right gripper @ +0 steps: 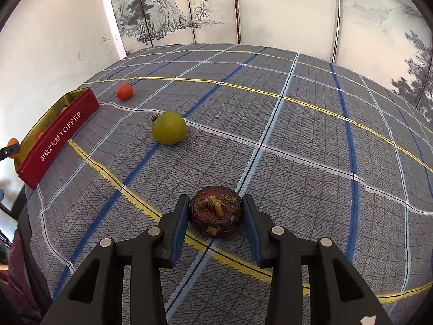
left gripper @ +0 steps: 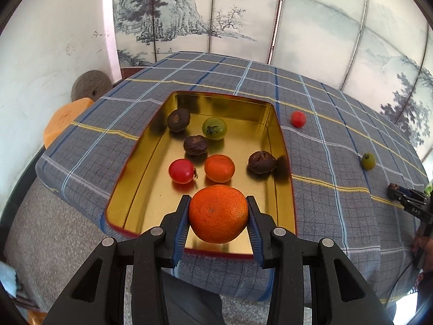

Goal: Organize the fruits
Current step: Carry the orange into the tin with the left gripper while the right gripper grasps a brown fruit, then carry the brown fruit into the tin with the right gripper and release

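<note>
A tin (left gripper: pixel 281 146) sits on the clothed table (left gripper: pixel 324 162), holding six fruits, among them a tangerine (left gripper: pixel 219 168) beside a tomato (left gripper: pixel 181 171). To the tin's right, two tomatoes (left gripper: pixel 298 119) (left gripper: pixel 368 160) lie apart on the cloth. A larger tangerine (left gripper: pixel 218 213) hangs over the tin's near end.

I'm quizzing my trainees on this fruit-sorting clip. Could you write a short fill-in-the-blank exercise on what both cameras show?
1. The left tongs are shut on a large ____ fruit above the gold tin.
2. Besides that fruit, the tin holds ____ fruits.
3. The word on the tin's red side is ____.
4. Between the right tongs sits a dark ____ fruit on the checked cloth.

Missing words: orange; six; TOFFEE; brown
</note>
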Demonstrator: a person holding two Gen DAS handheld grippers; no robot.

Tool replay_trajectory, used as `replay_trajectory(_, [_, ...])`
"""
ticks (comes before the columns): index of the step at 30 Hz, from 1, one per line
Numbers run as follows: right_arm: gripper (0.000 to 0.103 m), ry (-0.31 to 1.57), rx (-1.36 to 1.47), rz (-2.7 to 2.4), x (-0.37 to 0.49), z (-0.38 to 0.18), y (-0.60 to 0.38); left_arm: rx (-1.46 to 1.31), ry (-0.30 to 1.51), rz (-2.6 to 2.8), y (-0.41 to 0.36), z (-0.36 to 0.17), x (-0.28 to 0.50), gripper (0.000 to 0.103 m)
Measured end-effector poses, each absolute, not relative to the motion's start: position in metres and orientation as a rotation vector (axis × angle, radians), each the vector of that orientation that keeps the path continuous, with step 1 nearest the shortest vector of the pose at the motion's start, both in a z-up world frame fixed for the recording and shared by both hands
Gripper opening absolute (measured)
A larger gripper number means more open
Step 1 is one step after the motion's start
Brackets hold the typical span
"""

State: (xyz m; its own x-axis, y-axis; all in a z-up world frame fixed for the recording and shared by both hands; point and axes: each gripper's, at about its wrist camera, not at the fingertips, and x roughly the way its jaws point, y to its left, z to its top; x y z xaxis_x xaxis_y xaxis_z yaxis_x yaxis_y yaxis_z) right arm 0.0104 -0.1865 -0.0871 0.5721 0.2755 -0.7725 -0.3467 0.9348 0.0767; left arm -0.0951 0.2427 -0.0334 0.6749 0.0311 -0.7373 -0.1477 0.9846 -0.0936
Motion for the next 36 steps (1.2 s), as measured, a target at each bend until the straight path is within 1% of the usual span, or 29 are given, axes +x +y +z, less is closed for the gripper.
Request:
replay_trajectory(9, [0.037,0.890,-0.085,0.366,0.010,-0.087,-0.186,-0.120,0.846,0.088,0.231,-0.045,-0.080,0.041])
replay_trajectory(27, [0.037,0.889,-0.086,0.365,0.010,-0.087,-0.186,-0.053,0.869,0.095,0.216,-0.056,-0.075,0.043])
replay_trajectory(29, [0.037,0.889,-0.086,0.365,0.010,-0.087,-0.185,-0.044,0.860,0.100,0.215,-0.055,-0.075,0.045])
replay_trajectory(32, [0.037,0.889,-0.088,0.364,0.010,-0.087,-0.185,-0.024,0.833,0.109,0.214,-0.051,-0.078,0.054])
replay_trajectory(34, [0.037,0.890,-0.085,0.362,0.010,-0.087,-0.186,-0.010,0.819,0.116,0.212,-0.048,-0.079,0.066])
replay_trajectory(36, [0.037,0.889,-0.082,0.356,0.010,-0.088,-0.187,0.004,0.802,0.124,0.211,-0.045,-0.081,0.071])
